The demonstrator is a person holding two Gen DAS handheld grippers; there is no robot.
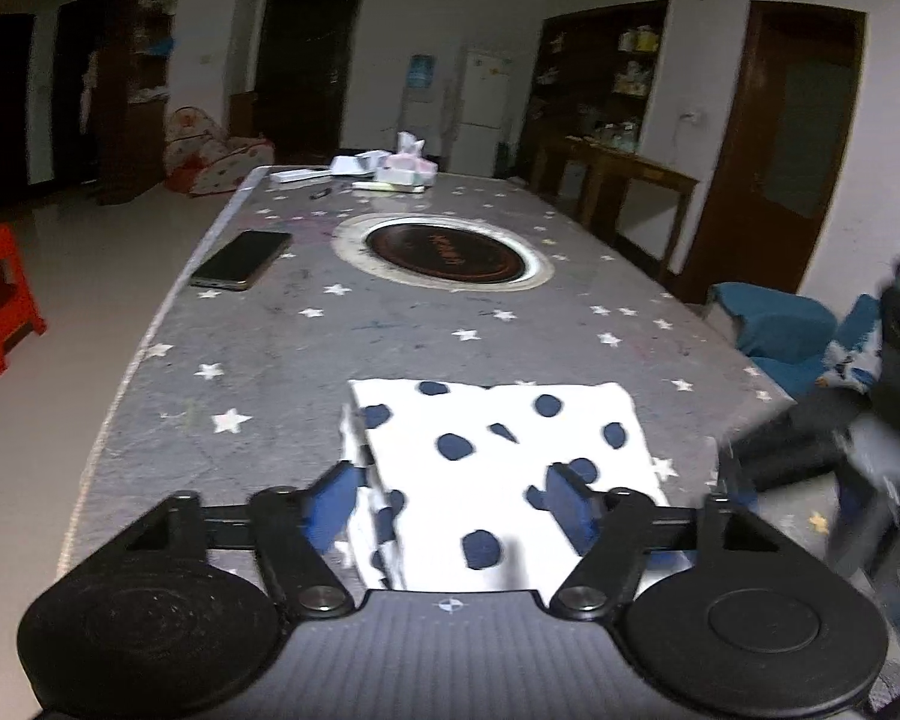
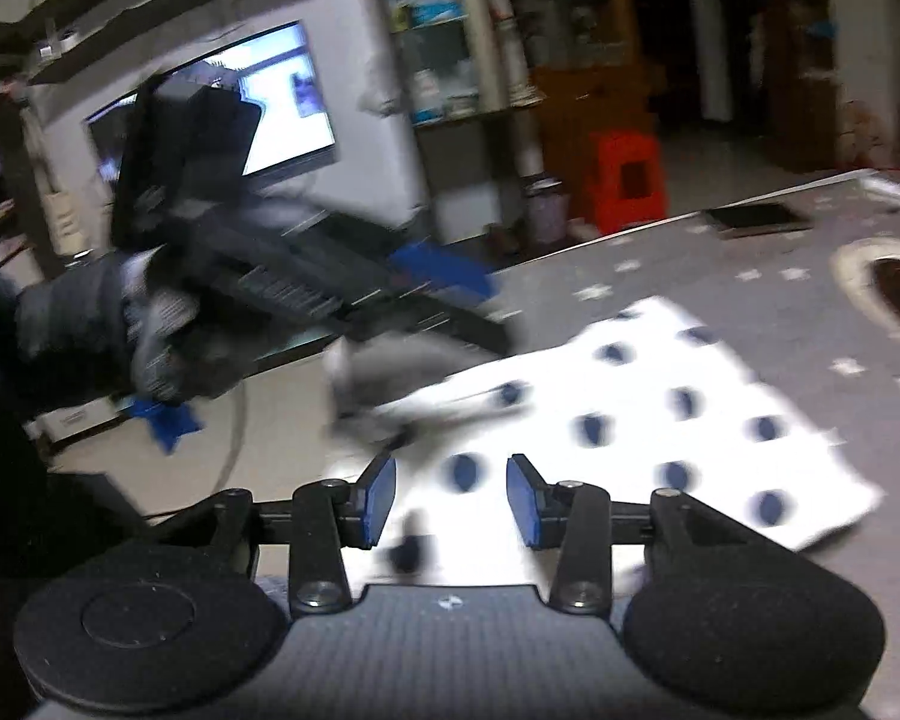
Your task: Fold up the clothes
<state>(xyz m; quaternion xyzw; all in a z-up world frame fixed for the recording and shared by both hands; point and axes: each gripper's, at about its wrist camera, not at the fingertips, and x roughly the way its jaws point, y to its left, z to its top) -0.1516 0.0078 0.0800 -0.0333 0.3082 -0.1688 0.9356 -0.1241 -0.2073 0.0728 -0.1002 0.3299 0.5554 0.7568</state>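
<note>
A white cloth with dark blue dots lies folded into a flat rectangle on the grey star-patterned table. My left gripper is open above the cloth's near edge, its blue pads apart and empty. My right gripper is open and empty over the same cloth, near one corner. The left gripper shows blurred in the right wrist view, above the cloth's far-left end. The right gripper shows blurred at the right edge of the left wrist view.
A dark phone lies on the table's left side. A round dark hotplate is set in the table's middle. Boxes and tissues sit at the far end. A red stool stands left of the table; a blue seat stands to the right.
</note>
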